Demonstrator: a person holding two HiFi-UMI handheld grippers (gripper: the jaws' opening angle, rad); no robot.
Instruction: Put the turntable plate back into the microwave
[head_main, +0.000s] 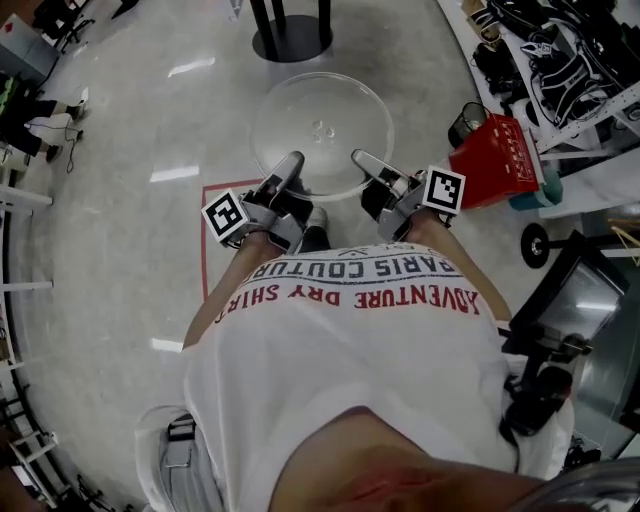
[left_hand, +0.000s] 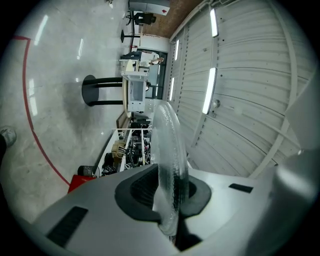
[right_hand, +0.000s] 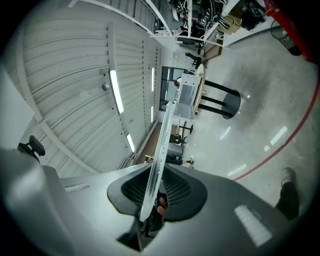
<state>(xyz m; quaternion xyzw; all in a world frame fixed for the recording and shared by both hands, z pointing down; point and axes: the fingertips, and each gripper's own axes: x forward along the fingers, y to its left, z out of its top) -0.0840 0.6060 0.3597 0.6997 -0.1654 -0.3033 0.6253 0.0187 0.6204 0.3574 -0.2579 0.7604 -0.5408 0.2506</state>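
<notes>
The clear glass turntable plate (head_main: 320, 125) hangs level over the grey floor in front of the person, held by its near rim from both sides. My left gripper (head_main: 293, 163) is shut on the rim's left part and my right gripper (head_main: 360, 160) on its right part. In the left gripper view the plate (left_hand: 169, 150) stands edge-on, pinched between the dark pads of the gripper (left_hand: 170, 200). The right gripper view shows the same: a thin plate edge (right_hand: 162, 140) clamped in the gripper (right_hand: 152, 192). Far ahead, a white box-like appliance (left_hand: 135, 90) sits on a black pedestal table.
The pedestal table's round black base (head_main: 292, 38) stands just beyond the plate. A red box (head_main: 495, 160) and a dark cup (head_main: 465, 122) lie on the floor at right, beside a cluttered white table (head_main: 560, 60). Red tape (head_main: 205, 240) marks the floor.
</notes>
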